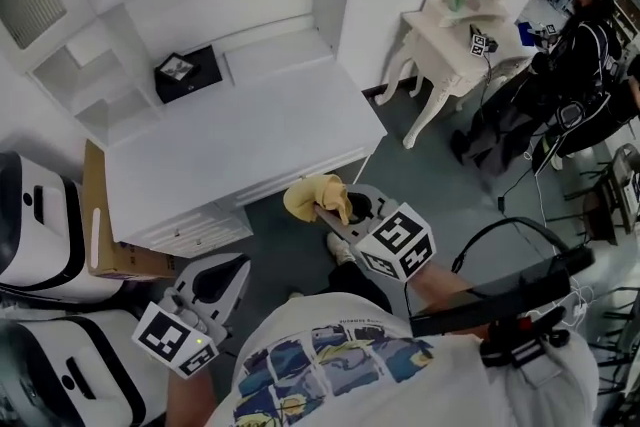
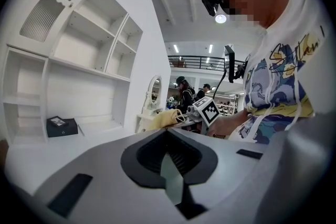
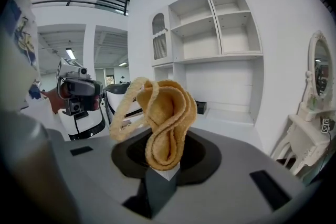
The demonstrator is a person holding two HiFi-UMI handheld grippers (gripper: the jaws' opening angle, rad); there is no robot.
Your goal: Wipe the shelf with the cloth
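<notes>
A crumpled yellow cloth [image 1: 312, 196] hangs in front of the white desk [image 1: 240, 150], below its front edge. My right gripper [image 1: 335, 215] is shut on it. In the right gripper view the cloth [image 3: 167, 118] stands up in folds from the closed jaws [image 3: 161, 168], with a loop trailing left. The white shelf unit [image 1: 150, 25] rises behind the desk, and its compartments [image 3: 220, 23] look bare. My left gripper [image 1: 212, 287] is low at the left, off the desk; its jaws [image 2: 170, 176] are shut with nothing in them.
A black box [image 1: 187, 73] sits at the back of the desk. A white vanity table with an oval mirror [image 1: 455, 25] stands to the right, with people [image 1: 580, 65] beyond it. White and black machines [image 1: 40, 235] and a cardboard sheet [image 1: 98, 235] crowd the left.
</notes>
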